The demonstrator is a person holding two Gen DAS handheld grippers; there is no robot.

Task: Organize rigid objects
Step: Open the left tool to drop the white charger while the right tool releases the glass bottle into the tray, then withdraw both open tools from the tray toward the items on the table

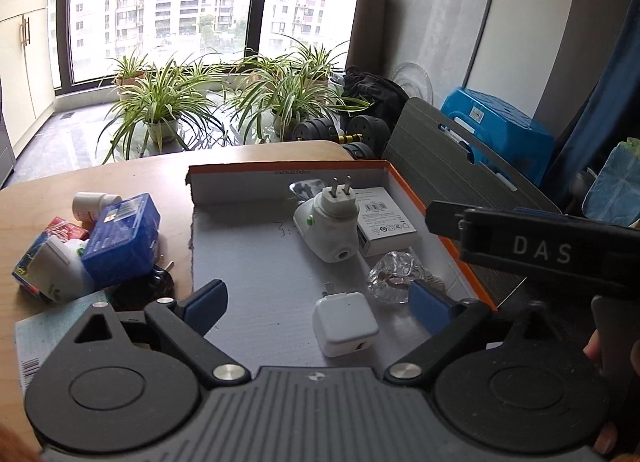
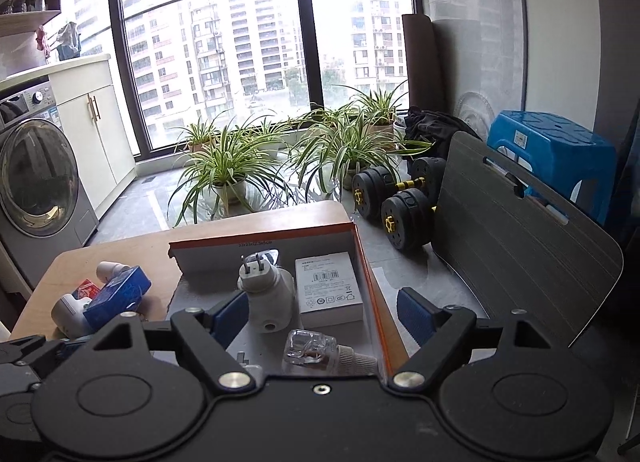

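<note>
An open cardboard box (image 1: 248,177) with an orange rim (image 2: 280,232) sits on the wooden table. In it lie a white plug-in device (image 1: 326,223) (image 2: 266,294), a white flat carton (image 1: 382,221) (image 2: 326,288), a clear glass bottle (image 1: 394,278) (image 2: 310,350) and a white charger cube (image 1: 344,324). My left gripper (image 1: 316,304) is open and empty above the charger cube. My right gripper (image 2: 324,318) is open and empty above the box's right side. Left of the box lies a pile: a blue box (image 1: 122,240) (image 2: 116,296), a white bottle (image 1: 94,205), a red packet (image 1: 60,229) and a white plug unit (image 1: 64,270).
A grey chair back (image 1: 460,181) (image 2: 516,238) stands right of the table. Potted plants (image 1: 160,105), dumbbells (image 2: 394,197) and a blue stool (image 2: 556,149) stand on the floor beyond. A washing machine (image 2: 36,181) is at the left. A paper sheet (image 1: 44,334) lies at the table's front left.
</note>
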